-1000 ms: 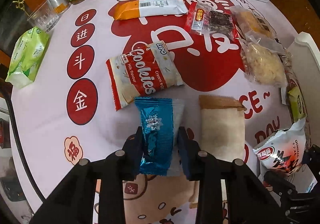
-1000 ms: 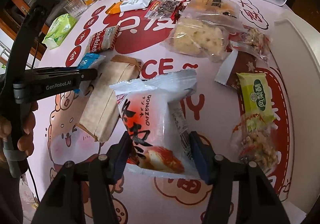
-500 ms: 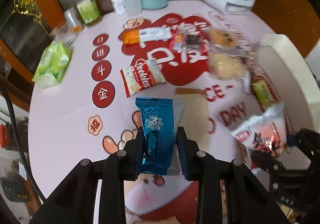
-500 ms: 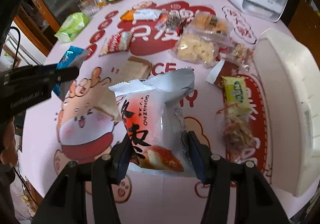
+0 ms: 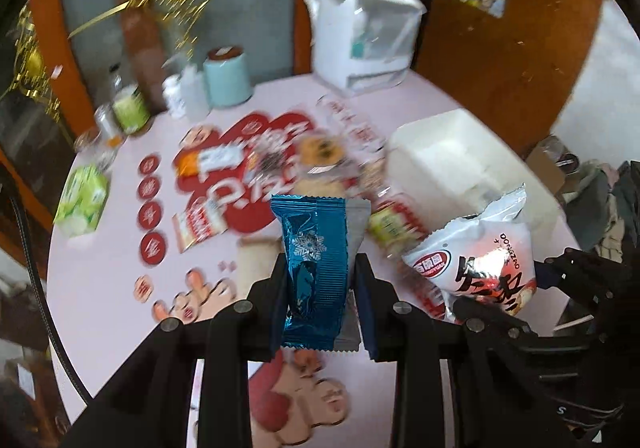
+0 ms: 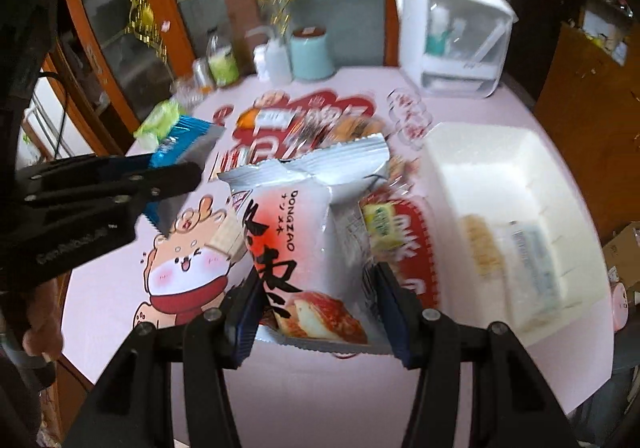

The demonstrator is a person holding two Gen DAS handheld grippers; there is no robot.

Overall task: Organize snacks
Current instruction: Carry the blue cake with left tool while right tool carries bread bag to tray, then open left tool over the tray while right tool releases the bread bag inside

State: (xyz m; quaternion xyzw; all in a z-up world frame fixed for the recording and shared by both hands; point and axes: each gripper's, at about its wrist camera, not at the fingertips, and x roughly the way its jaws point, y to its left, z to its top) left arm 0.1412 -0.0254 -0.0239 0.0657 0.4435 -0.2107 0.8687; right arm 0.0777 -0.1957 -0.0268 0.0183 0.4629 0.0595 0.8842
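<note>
A: The surface?
B: A round pink tablecloth [image 6: 120, 288] with glossy cartoon prints.
A: The tongs?
B: Left gripper [image 5: 322, 284] clamps a crinkly blue foil packet [image 5: 310, 268], snowflake printed; right gripper [image 6: 316, 312] clamps a puffy white "DONGZAO" bag [image 6: 308, 232], both held above the cloth, beside a white bin [image 6: 520, 207].

You hold a blue foil snack packet [image 5: 310, 268] upright above the table, and a puffy white-and-red snack bag [image 6: 316, 232] upright too. More wrapped snacks [image 6: 304, 127] lie blurred beside a white bin [image 6: 516, 183].
</note>
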